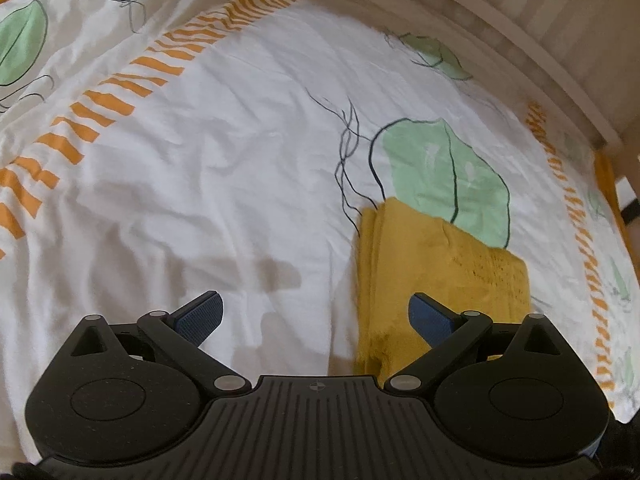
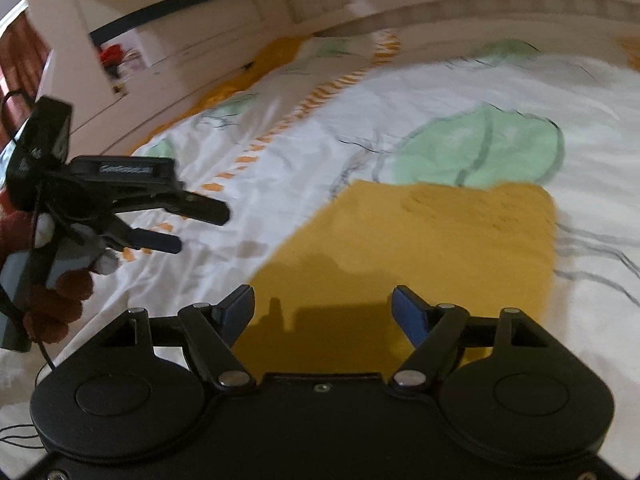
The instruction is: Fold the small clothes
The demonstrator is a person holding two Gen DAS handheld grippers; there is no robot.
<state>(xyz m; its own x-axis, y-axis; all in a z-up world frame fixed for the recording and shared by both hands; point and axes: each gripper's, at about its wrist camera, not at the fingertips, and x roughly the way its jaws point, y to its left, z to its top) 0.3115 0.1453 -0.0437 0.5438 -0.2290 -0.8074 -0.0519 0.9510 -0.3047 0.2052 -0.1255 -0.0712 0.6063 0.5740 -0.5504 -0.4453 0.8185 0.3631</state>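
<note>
The bed (image 1: 240, 128) fills both views. Your right tool (image 2: 323, 307) hangs wide open and empty just over the folded yellow cloth (image 2: 420, 248); your left tool (image 1: 316, 312), open and empty, sits off its left edge.

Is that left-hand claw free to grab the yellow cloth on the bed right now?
Probably yes. The left gripper is open and empty, and the folded yellow cloth lies flat on the bedspread just to its right, with nothing between them. The right gripper hovers open above it.
</note>
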